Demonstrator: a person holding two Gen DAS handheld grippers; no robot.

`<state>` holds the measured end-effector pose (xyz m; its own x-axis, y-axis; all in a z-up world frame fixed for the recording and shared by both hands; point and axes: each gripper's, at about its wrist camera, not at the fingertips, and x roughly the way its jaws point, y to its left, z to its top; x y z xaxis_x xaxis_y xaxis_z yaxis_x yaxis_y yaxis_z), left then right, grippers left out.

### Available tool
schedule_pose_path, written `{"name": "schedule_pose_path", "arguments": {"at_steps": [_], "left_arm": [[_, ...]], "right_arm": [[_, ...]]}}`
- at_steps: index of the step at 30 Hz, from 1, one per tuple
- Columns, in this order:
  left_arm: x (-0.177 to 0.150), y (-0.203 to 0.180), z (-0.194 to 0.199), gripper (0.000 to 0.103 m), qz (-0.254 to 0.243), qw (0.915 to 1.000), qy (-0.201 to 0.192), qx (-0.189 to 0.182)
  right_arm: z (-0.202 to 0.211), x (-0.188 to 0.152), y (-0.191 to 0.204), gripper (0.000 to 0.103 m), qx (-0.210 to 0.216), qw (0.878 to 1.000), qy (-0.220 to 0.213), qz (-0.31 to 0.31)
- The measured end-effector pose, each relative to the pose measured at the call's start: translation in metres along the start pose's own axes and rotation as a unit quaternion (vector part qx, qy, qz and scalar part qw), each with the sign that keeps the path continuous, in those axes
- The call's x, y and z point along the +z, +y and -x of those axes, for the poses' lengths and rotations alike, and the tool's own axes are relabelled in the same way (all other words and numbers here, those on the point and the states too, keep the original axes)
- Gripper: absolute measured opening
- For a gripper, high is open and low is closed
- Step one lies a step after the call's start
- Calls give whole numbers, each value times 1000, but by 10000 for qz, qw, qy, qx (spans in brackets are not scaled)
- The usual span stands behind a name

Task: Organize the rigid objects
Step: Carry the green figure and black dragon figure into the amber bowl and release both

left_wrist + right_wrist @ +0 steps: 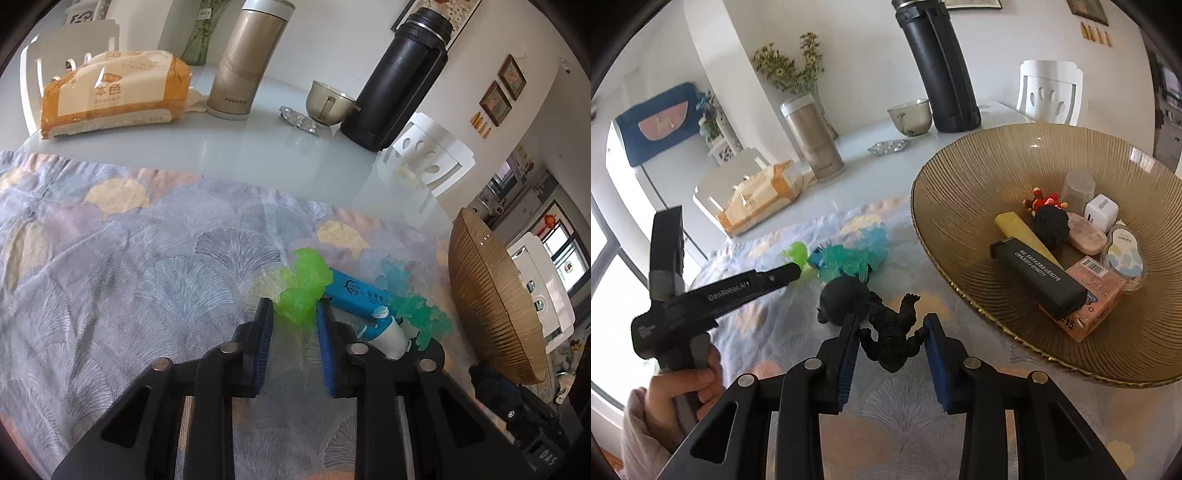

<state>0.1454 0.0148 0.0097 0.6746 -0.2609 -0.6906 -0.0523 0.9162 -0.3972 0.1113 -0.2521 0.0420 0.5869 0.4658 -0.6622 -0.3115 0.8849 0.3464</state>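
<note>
Floral tablecloth (110, 277): amber bowl (960, 177) already holds several items. Left gripper (294, 314) pinches green toy (306, 284); right gripper (891, 328) clamps black monster figure (892, 332). Blue tube (354, 295), teal toy (849, 254) remain.

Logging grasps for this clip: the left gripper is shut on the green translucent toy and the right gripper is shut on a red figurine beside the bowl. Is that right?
Not quite. The right gripper is shut on a black monster figurine, not a red one, as the right wrist view shows. A red toy lies in the amber bowl. The left gripper does grip the green translucent toy.
</note>
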Motion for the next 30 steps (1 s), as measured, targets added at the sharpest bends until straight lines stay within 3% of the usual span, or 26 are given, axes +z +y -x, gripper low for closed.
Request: {"name": "schedule_pose_path", "arguments": {"at_steps": [2,5,13,19,22,26,30], "left_arm": [[0,-1,7,14,-12,9998,-222,-21],[-1,-6,17,14,-157,9987,-485,-62],[-1,-15,29,14,-463,9954,-836,31],[2,-28,36,14,-632,9933,-972,30],[5,-55,43,14,-881,9903,-1074,-67],[9,-104,45,14,-1117,9866,-1063,-537],[10,-161,34,14,-1540,9823,-889,-584]], "right_arm": [[4,2,-2,34,98,9999,-89,-75],[13,4,-9,34,664,9965,-316,-398],[29,10,-22,34,1919,9746,-716,-906],[64,16,-37,35,1257,9751,-1623,-835],[68,14,-55,35,871,9754,-1681,-1130],[72,15,-76,35,709,9707,-1751,-1486],[78,16,-89,35,597,9690,-1776,-1609]]}}
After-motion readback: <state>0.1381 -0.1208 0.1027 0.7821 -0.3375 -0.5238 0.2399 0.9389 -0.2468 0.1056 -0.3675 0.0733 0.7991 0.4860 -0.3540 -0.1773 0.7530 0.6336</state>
